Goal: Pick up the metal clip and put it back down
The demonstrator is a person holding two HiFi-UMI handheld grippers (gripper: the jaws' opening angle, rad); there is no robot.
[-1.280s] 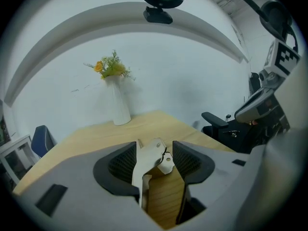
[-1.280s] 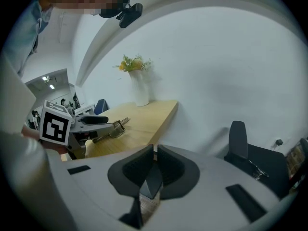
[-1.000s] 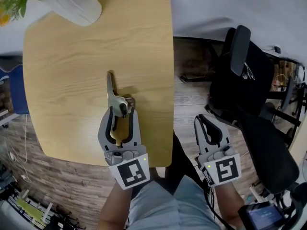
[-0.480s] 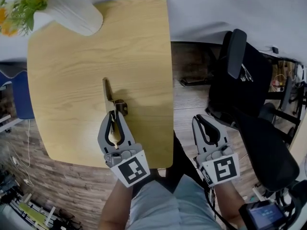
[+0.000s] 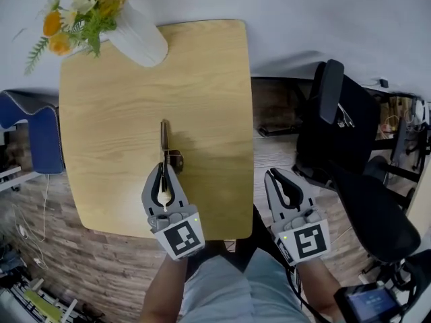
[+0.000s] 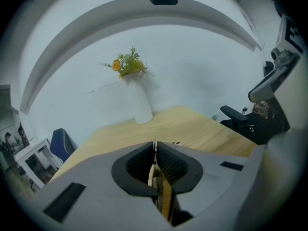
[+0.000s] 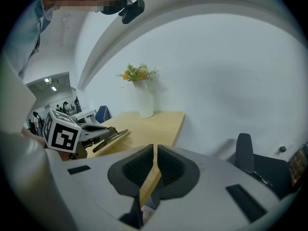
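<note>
Two grippers low in the head view. Left gripper (image 5: 164, 169) at lower centre of the frame, over the near part of the wooden table (image 5: 209, 79), jaws closed down on the metal clip (image 5: 164, 134). In the left gripper view, only a thin metal edge pinched between the ribbed pads (image 6: 172, 163). Clip's long flat arm pointing toward the top of the frame from the jaw tips, its shorter folded part just right of them, a soft shadow on the wood beside it. Cannot tell whether resting on the table or just clear of it. Right gripper (image 5: 272, 173) at lower right of centre, past the table's right edge and above the plank floor (image 5: 269, 155), jaws pressed together on nothing. White vase (image 5: 140, 38) with orange and yellow flowers (image 5: 77, 9) at the table's upper left corner. Black office chair (image 5: 350, 133) at right of frame, blue seat (image 5: 42, 133) at the left edge.
</note>
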